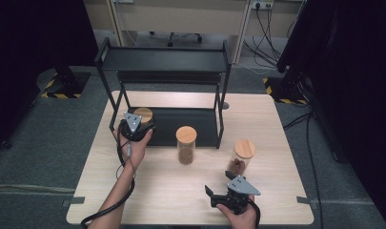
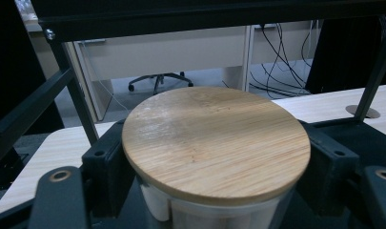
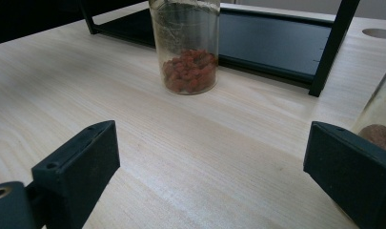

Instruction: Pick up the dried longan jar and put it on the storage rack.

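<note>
Both black tongs [image 1: 134, 128] [image 1: 214, 194] carry grey three-cornered plates, screwed blocky pads and trailing black cables.

Bare bench [image 1: 171, 186] in front of the right tool [image 1: 218, 194], jaws wide, open run toward the middle jar [image 1: 186, 144]; jar with dark contents [image 1: 242, 155] just beside its right jaw; black rack [image 1: 167, 62] posts and top shelf box in the left tool [image 1: 142, 125], clamped on a jar [image 2: 214, 143].
</note>
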Demonstrator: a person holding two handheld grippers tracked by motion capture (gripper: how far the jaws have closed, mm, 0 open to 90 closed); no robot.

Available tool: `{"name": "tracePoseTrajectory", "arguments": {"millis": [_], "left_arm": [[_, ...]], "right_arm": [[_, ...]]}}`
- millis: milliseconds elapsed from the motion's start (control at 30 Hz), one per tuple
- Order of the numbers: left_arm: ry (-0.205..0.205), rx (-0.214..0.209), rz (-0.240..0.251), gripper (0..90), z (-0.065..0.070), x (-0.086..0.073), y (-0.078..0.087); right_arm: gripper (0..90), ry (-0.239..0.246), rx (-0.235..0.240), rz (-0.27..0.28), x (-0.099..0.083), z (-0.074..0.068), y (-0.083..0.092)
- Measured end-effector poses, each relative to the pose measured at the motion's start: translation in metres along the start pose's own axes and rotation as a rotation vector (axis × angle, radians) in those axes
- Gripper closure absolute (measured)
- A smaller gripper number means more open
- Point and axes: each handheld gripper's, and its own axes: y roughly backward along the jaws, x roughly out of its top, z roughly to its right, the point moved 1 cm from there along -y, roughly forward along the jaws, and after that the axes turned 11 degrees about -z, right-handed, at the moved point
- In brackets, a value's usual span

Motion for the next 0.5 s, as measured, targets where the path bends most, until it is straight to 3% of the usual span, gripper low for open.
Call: {"name": "tracePoseTrajectory", "arguments": {"millis": [500], "left_arm": [[0.007, 0.013, -0.01, 24.8, -0.002, 0.003, -0.014]], "right_arm": [[5.1, 0.003, -0.001, 0.0, 0.0, 0.0, 0.0]]}}
